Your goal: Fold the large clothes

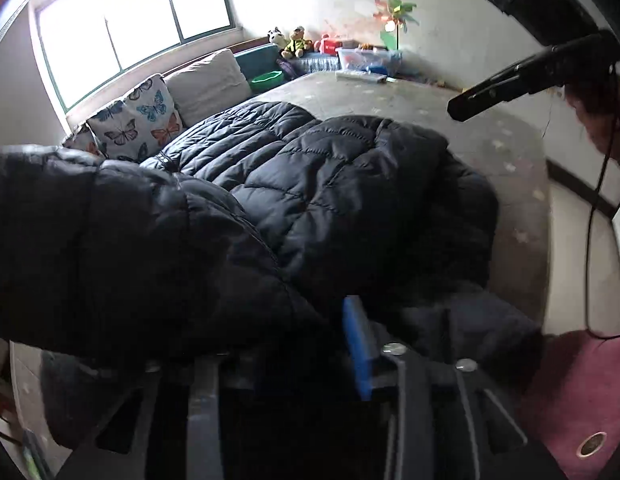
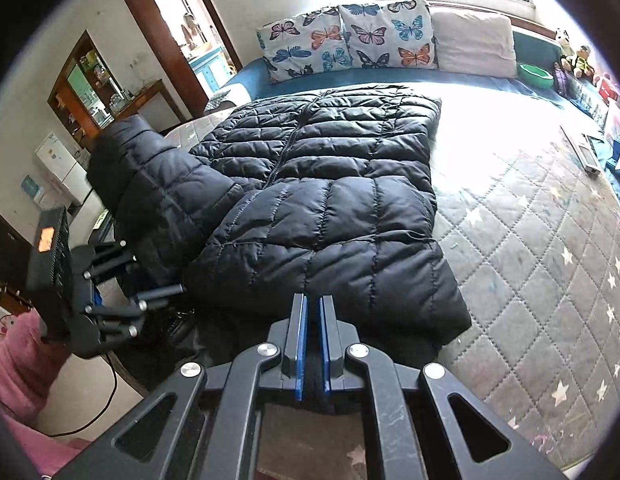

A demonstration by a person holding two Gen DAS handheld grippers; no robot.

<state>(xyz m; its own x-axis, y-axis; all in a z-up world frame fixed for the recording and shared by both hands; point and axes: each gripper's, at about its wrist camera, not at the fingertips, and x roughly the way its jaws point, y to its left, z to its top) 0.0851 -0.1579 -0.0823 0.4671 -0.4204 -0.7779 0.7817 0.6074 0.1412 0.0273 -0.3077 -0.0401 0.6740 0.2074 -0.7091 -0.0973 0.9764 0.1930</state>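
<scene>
A: Jacket (image 2: pixel 322 200), black quilted puffer, lies flat on the bed (image 2: pixel 542 248), straight ahead of the right gripper (image 2: pixel 313 312). Long axis runs away from that gripper toward the butterfly pillows (image 2: pixel 350 44); near edge sits just past its fingertips.

B: Sleeve?

A: One sleeve (image 2: pixel 149 184) is raised off the bed at the jacket's near-left corner, bunched up around the left gripper (image 2: pixel 121 304). From the left wrist view it drapes over that gripper's left side.

B: Gripper states?

A: Right: blue pads clenched together, nothing between them, hovering just short of the hem. Left: jaws parted; one blue pad (image 1: pixel 358 344) shows bare, the other is hidden under fabric. Cannot tell if any cloth is caught.

B: Nearer hand?

A: Left, for the sleeve. My read: it lays across the body, crosswise to the long axis.
</scene>
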